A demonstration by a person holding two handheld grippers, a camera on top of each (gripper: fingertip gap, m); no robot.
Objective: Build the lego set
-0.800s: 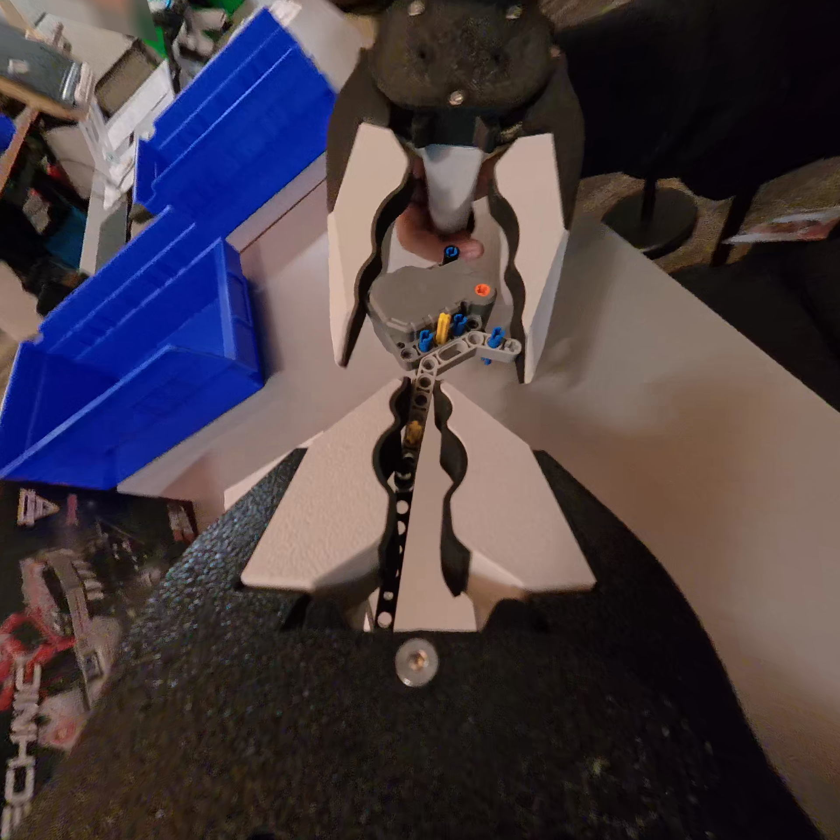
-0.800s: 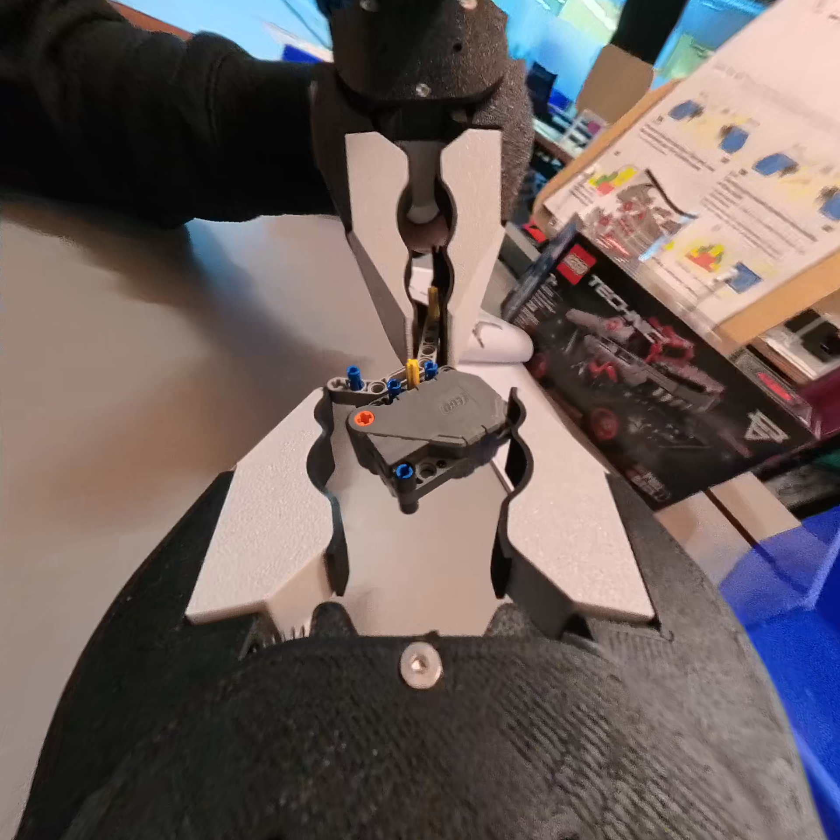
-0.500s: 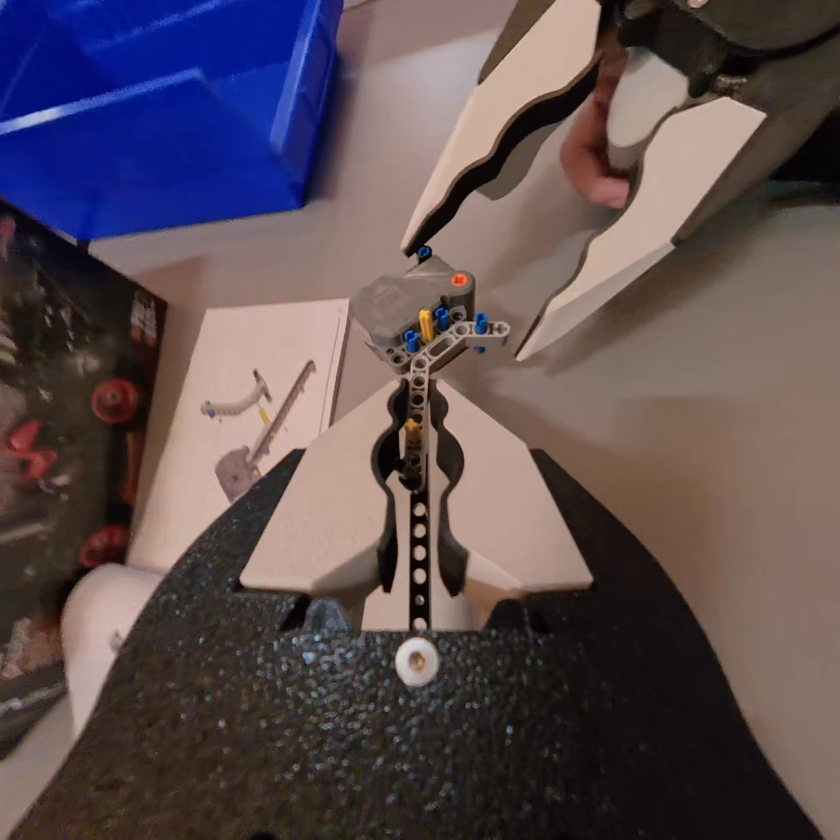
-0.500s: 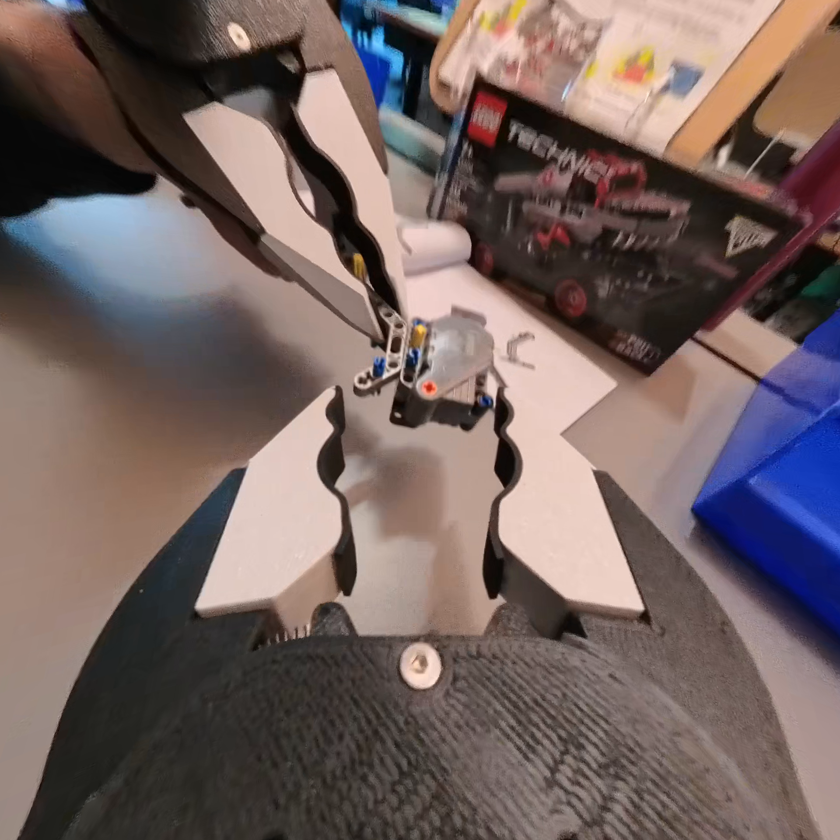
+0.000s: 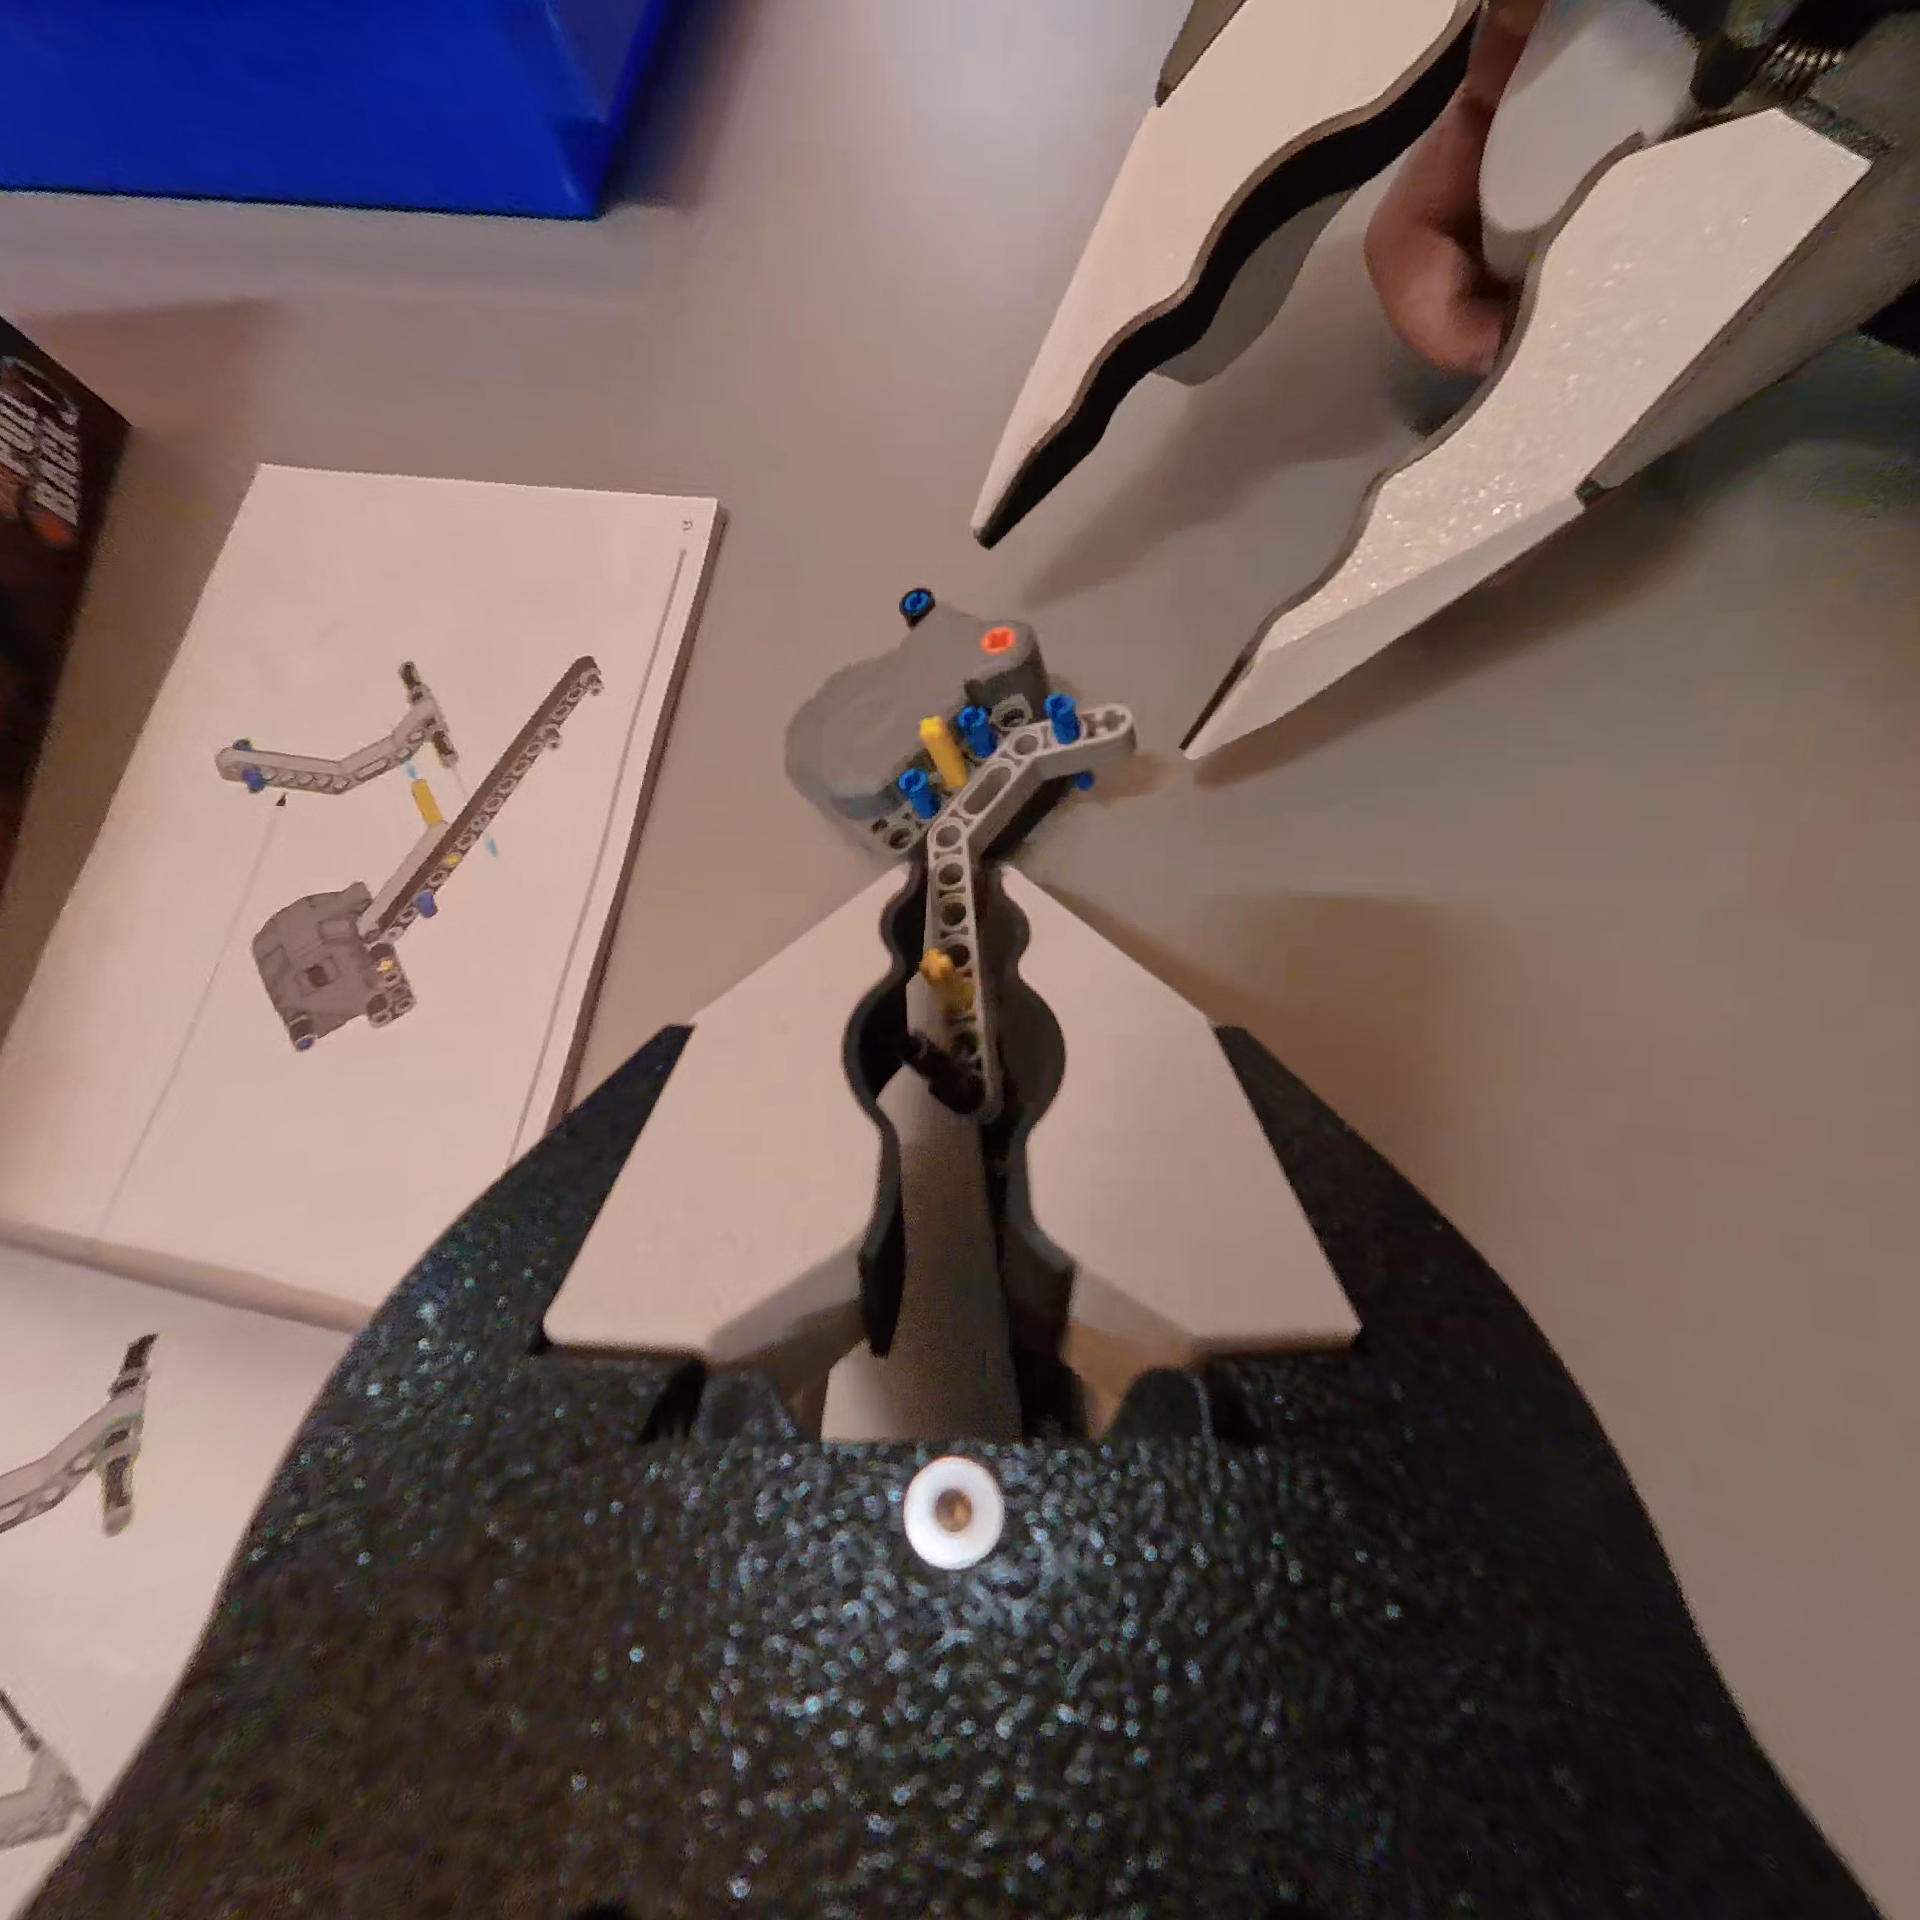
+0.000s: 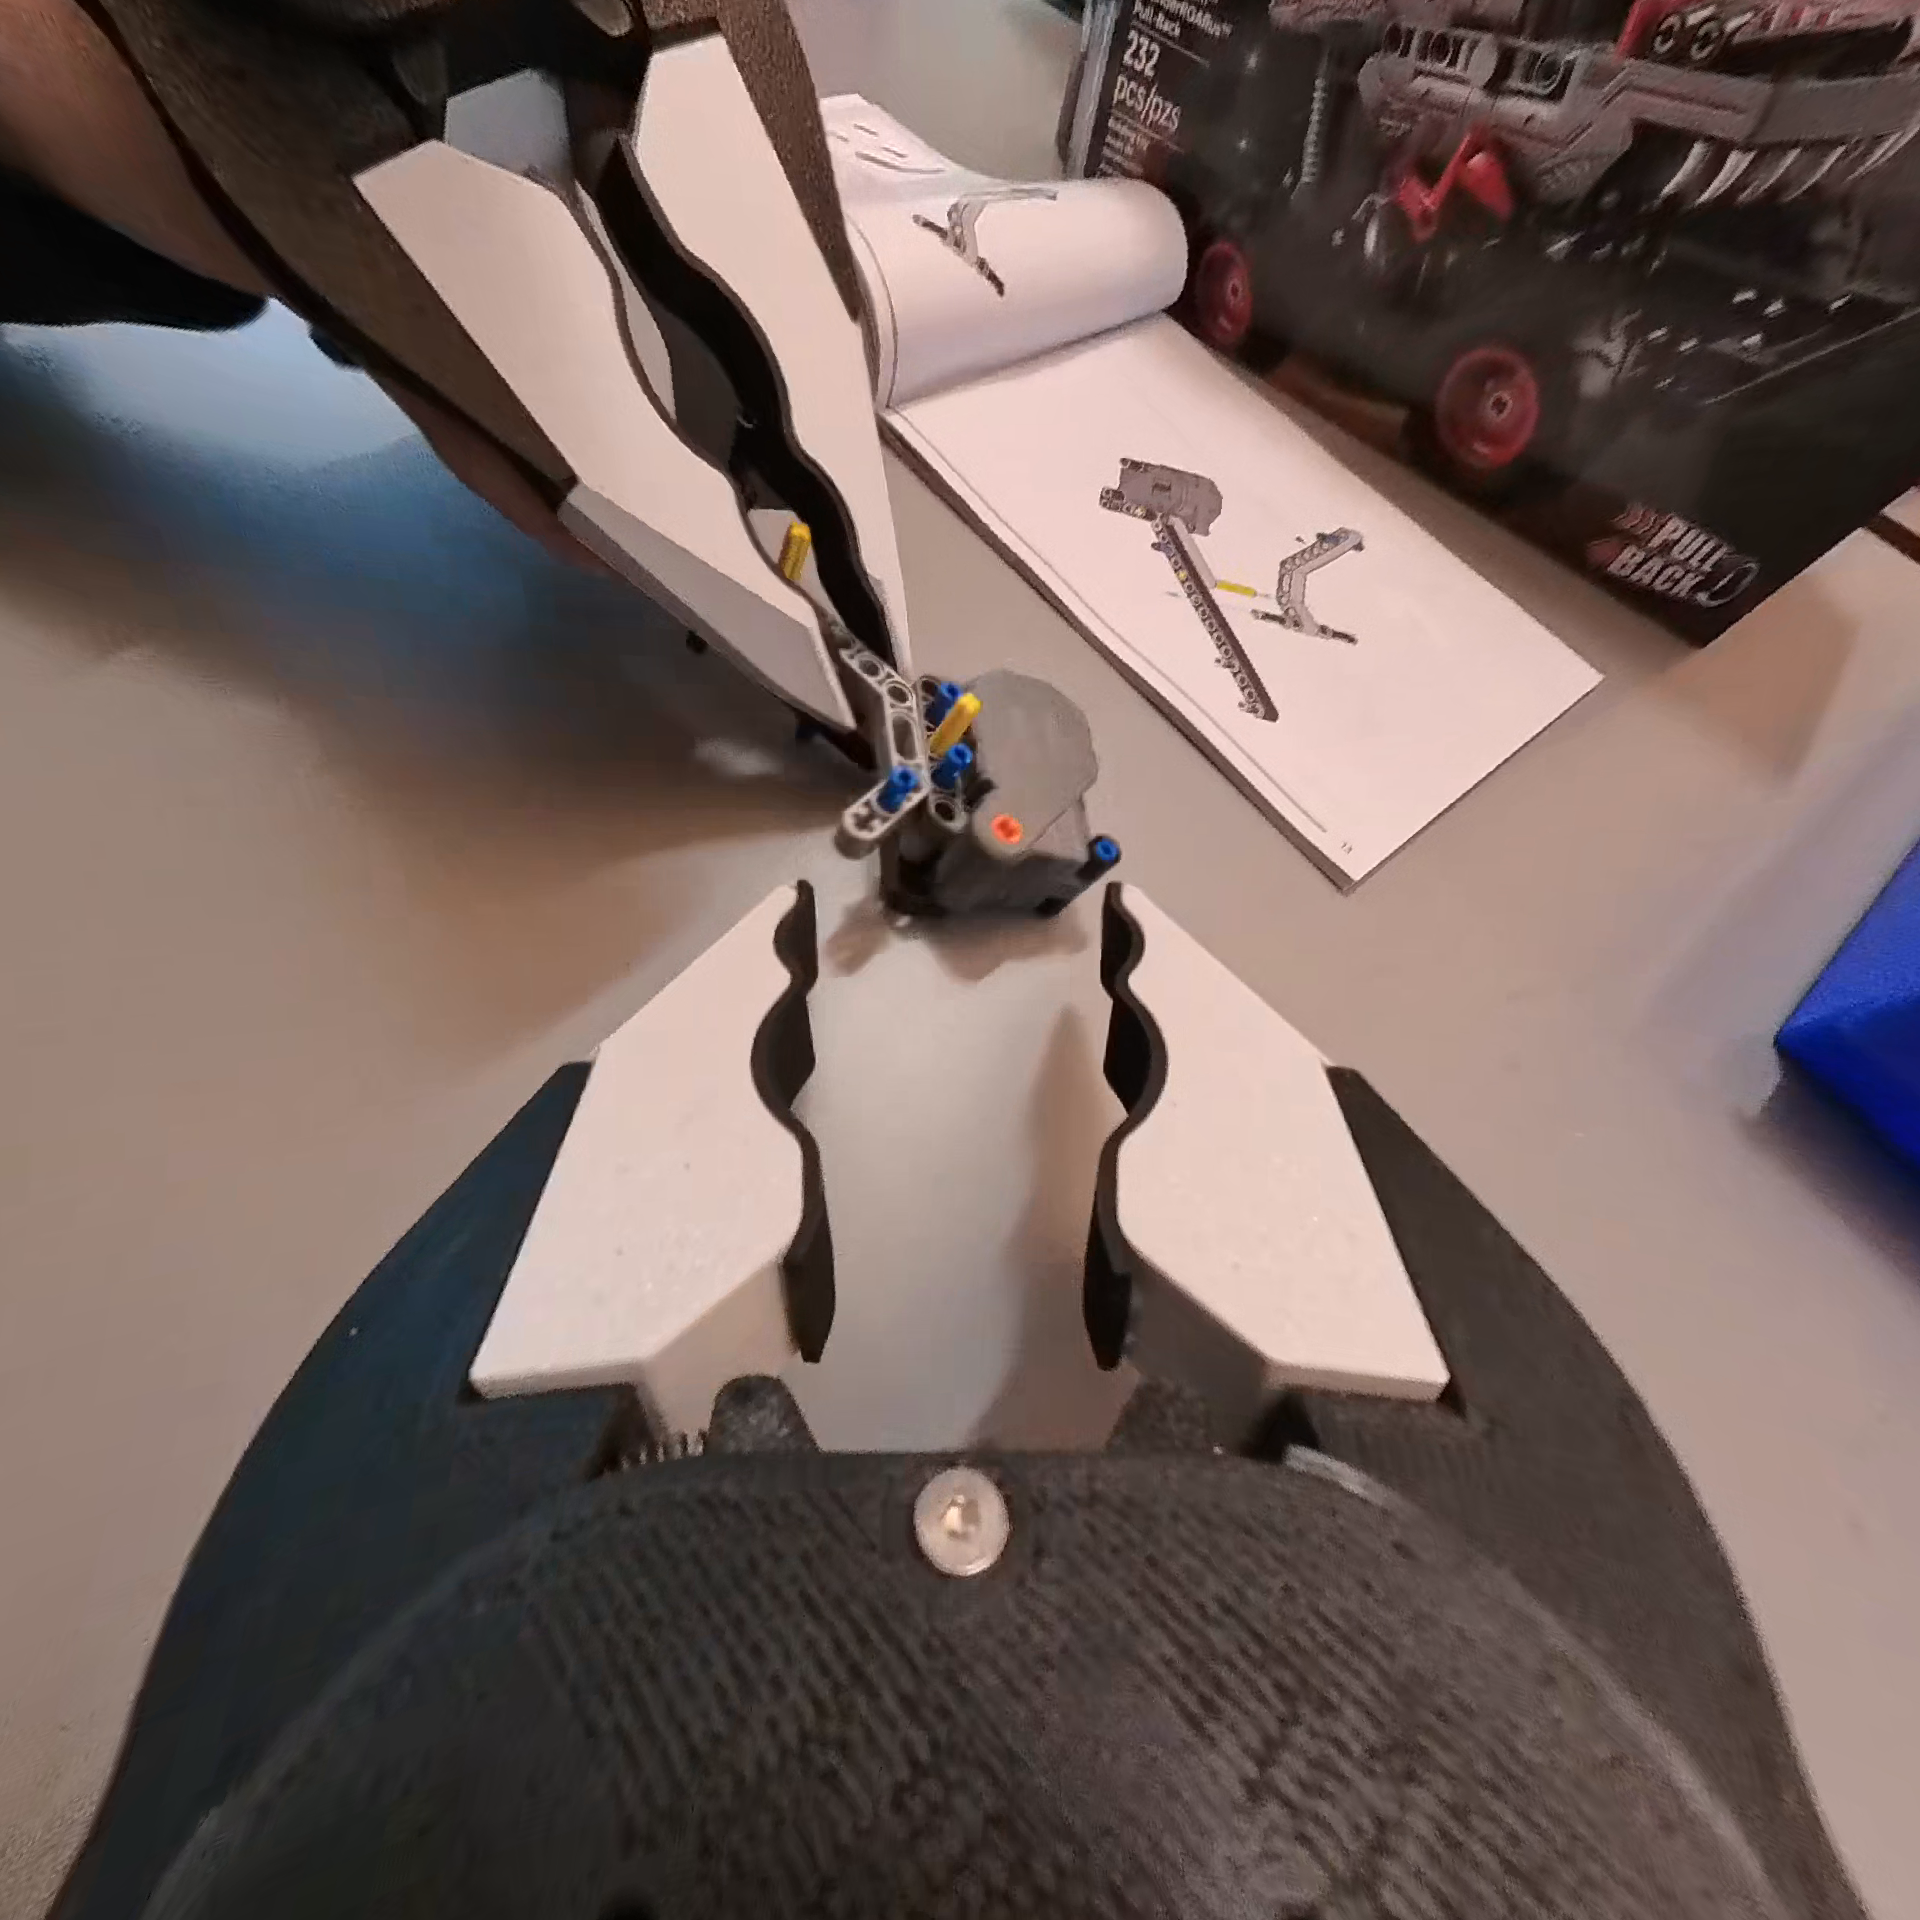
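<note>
Left gripper point(image 5: 951, 883): clenched on the light grey angled beam point(image 5: 966, 831) of the lego assembly; its two white fingers meet at their tips around the beam; seen from the right wrist view it reaches down from the upper left
Right gripper point(image 6: 956, 904): released, its white fingers spread wide and holding nothing; the tips sit just near of the assembly, apart from it; in the left wrist view it enters from the upper right, with a hand point(image 5: 1444, 260) visible behind it
Lego assembly point(image 6: 977, 790): a grey motor block point(image 5: 883, 717) joined to the angled beam, with blue pins point(image 5: 971, 722), a yellow axle point(image 5: 940, 748) and an orange hub point(image 5: 995, 640); it lies between the two grippers, low over the table point(image 5: 1455, 1039); whether its underside touches the surface cannot be told
Instruction booklet point(image 6: 1236, 582): open flat on the table, to the right and far of the assembly in the right wrist view; its page shows drawings of parts
Lego box point(image 6: 1558, 239): dark box with a red-wheeled vehicle pictured, standing at the far right behind the booklet
Blue bin point(image 5: 312, 94): at the far left edge in the left wrist view; a blue corner also shows at the right edge in the right wrist view
</note>
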